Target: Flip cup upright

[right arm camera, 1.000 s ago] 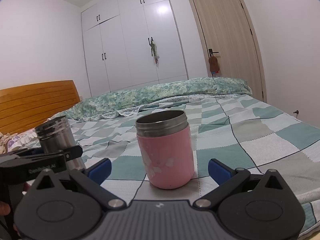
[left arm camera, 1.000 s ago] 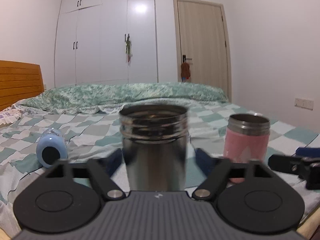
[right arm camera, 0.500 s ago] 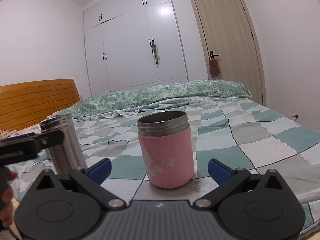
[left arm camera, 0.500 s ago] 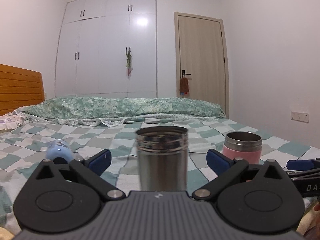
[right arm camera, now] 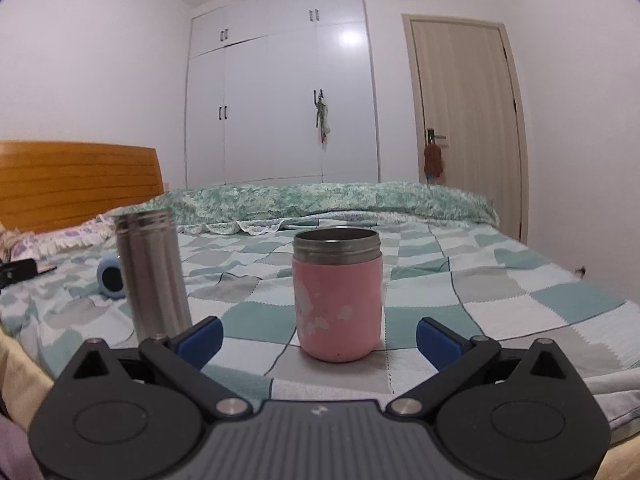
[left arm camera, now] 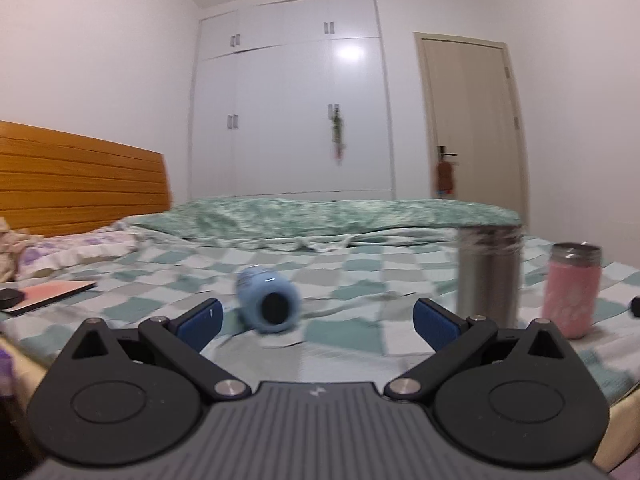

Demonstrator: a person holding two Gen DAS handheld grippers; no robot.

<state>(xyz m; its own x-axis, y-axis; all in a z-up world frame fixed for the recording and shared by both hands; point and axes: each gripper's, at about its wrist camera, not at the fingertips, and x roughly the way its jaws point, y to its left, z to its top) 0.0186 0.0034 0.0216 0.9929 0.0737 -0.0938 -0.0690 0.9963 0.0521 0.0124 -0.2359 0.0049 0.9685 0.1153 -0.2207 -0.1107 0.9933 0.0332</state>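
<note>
A light blue cup (left arm camera: 269, 303) lies on its side on the checked bedspread, its dark mouth facing me; it also shows small in the right wrist view (right arm camera: 109, 277). My left gripper (left arm camera: 316, 320) is open and empty, with the blue cup just beyond and between its fingers. A steel cup (left arm camera: 489, 276) (right arm camera: 152, 272) stands upright. A pink cup (right arm camera: 338, 294) (left arm camera: 573, 289) stands upright too. My right gripper (right arm camera: 319, 338) is open and empty, the pink cup standing just beyond its fingers.
The bed (right arm camera: 520, 292) has a green quilt (right arm camera: 320, 200) rolled at the far side and a wooden headboard (left arm camera: 80, 180) at the left. A flat reddish book (left arm camera: 52, 292) lies at the left. The bed's near edge (right arm camera: 16, 380) runs at the lower left.
My left gripper has swung left, away from the steel cup, and now faces the lying blue cup. The steel cup stays upright. My right gripper has drawn back slightly.
</note>
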